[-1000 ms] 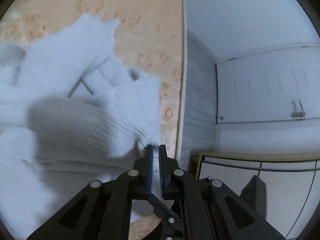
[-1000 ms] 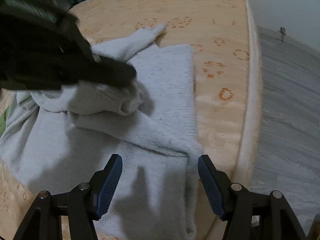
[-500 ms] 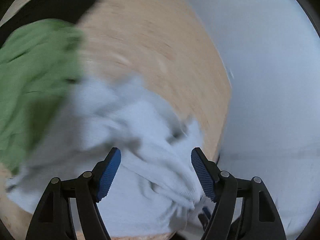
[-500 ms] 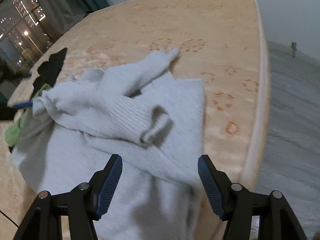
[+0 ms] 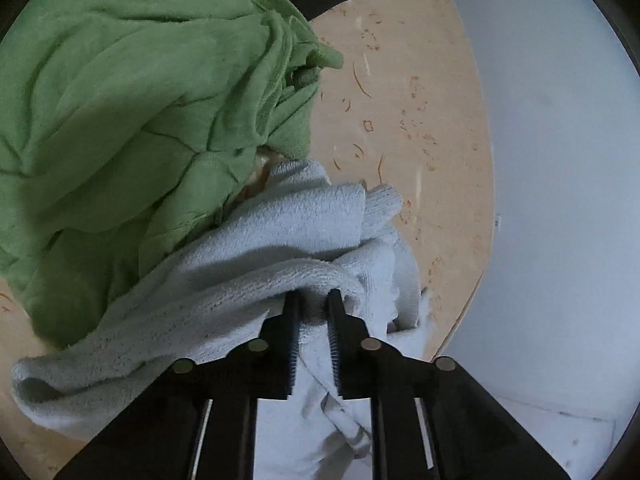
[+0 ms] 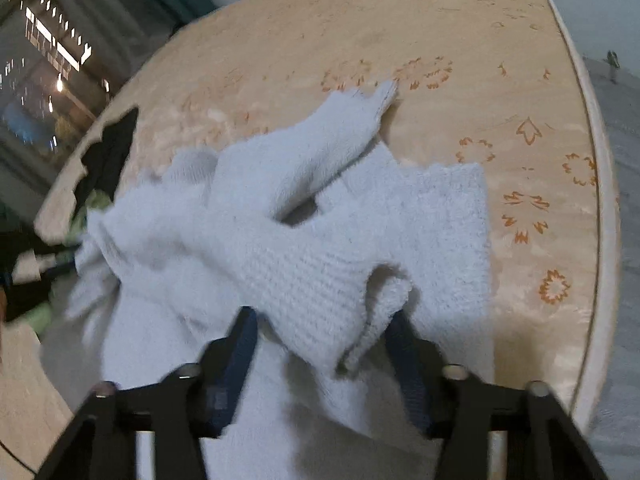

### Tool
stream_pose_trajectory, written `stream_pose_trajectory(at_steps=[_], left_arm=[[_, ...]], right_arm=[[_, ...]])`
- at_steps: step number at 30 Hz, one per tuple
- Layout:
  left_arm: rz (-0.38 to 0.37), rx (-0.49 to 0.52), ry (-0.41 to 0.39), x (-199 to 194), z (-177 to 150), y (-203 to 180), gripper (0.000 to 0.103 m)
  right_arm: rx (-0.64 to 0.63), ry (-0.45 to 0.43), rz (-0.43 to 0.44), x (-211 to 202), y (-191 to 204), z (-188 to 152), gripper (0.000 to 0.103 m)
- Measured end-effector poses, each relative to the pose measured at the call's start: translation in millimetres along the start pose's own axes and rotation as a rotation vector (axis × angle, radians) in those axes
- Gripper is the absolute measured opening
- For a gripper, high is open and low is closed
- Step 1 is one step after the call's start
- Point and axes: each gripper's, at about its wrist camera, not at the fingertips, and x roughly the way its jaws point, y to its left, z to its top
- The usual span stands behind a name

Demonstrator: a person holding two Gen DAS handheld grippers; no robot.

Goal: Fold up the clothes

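Note:
A pale blue knitted sweater (image 6: 420, 220) lies bunched on the bed, one sleeve (image 6: 340, 120) stretched away from me. Its other sleeve's cuff (image 6: 340, 292) lies folded across the body. My right gripper (image 6: 320, 328) straddles that cuff; its jaws are closing with the cuff between them and a wide gap left. In the left wrist view my left gripper (image 5: 315, 306) is closing to a narrow gap and pinches a thick fold of the sweater (image 5: 248, 280) at its far side.
A crumpled green garment (image 5: 140, 100) lies against the sweater beside my left gripper, with a black garment (image 6: 112, 152) beyond it. The patterned beige mattress (image 6: 400, 20) ends at a rounded edge (image 6: 600, 200) on the right, with grey floor past it.
My left gripper let go of the sleeve, swung across to the sweater's side by the green garment, opened and closed on a fold. My right gripper moved forward over the cuff and narrowed.

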Motion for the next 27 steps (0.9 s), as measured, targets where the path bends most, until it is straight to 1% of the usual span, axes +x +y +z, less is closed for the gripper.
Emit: stream_pose_trajectory(at_steps=[1, 2, 3, 5, 7, 9, 10, 12, 14, 15, 16, 18, 19, 21, 22, 23, 24, 25, 26, 27], left_arm=[[-0.001, 0.032, 0.0, -2.8, -5.0, -0.8, 0.009], [-0.001, 0.064, 0.0, -5.5, -10.0, -1.6, 0.008], [0.008, 0.106, 0.002, -9.0, -15.7, -4.5, 0.007], [0.067, 0.258, 0.001, -20.0, -33.2, -17.7, 0.007], [0.182, 0.446, -0.016, -31.8, -56.8, -31.9, 0.007], [0.289, 0.576, -0.037, -37.3, -77.6, -36.1, 0.007], [0.345, 0.629, -0.033, -35.9, -89.7, -33.0, 0.007], [0.441, 0.658, -0.037, -34.0, -99.1, -18.7, 0.007], [0.536, 0.641, -0.001, -26.3, -101.5, 10.3, 0.007], [0.583, 0.631, 0.019, -22.2, -102.4, 25.4, 0.007], [0.615, 0.599, 0.052, -14.5, -102.5, 37.2, 0.007], [0.637, 0.492, 0.138, -7.8, -100.1, 58.0, 0.007], [0.622, 0.462, 0.173, -12.0, -99.0, 60.7, 0.008], [0.581, 0.411, 0.239, -23.2, -96.9, 63.3, 0.017], [0.561, 0.399, 0.275, -31.6, -94.9, 58.6, 0.024], [0.523, 0.397, 0.297, -41.3, -91.4, 49.2, 0.03], [0.478, 0.411, 0.305, -49.8, -86.7, 35.3, 0.032], [0.434, 0.428, 0.309, -58.1, -81.7, 20.7, 0.033], [0.391, 0.443, 0.286, -64.8, -73.8, 2.3, 0.034], [0.35, 0.457, 0.258, -71.2, -65.3, -16.8, 0.036]], right_arm=[[0.007, -0.002, 0.003, 0.1, -0.1, 1.3, 0.016], [0.011, 0.0, -0.001, -0.2, 0.0, 3.2, 0.009], [0.016, 0.001, 0.0, -0.9, 0.0, 5.0, 0.009], [0.057, -0.015, 0.058, -11.0, -2.6, 9.0, 0.009], [0.099, -0.041, 0.11, -25.9, -5.5, 13.3, 0.008], [0.131, -0.07, 0.131, -42.4, -9.9, 18.3, 0.008], [0.163, -0.078, 0.148, -49.2, -15.0, 21.2, 0.008], [0.232, -0.085, 0.178, -56.3, -26.5, 25.2, 0.007], [0.298, -0.081, 0.197, -57.8, -38.9, 27.5, 0.007], [0.31, -0.054, 0.165, -52.3, -44.3, 26.9, 0.007], [0.317, -0.025, 0.13, -46.3, -49.0, 25.8, 0.007], [0.297, 0.06, 0.031, -29.2, -51.6, 18.1, 0.007], [0.281, 0.089, 0.004, -22.9, -52.2, 13.7, 0.007], [0.27, 0.11, -0.011, -17.8, -55.2, 5.5, 0.007], [0.265, 0.12, -0.016, -15.7, -56.8, 2.0, 0.007], [0.27, 0.125, -0.007, -15.6, -58.3, 1.8, 0.008], [0.275, 0.129, 0.002, -15.4, -59.9, 1.5, 0.012], [0.277, 0.133, 0.008, -15.5, -61.3, 1.7, 0.018], [0.269, 0.129, 0.0, -16.9, -61.8, 4.0, 0.023], [0.262, 0.123, -0.008, -18.6, -61.8, 6.3, 0.031]])
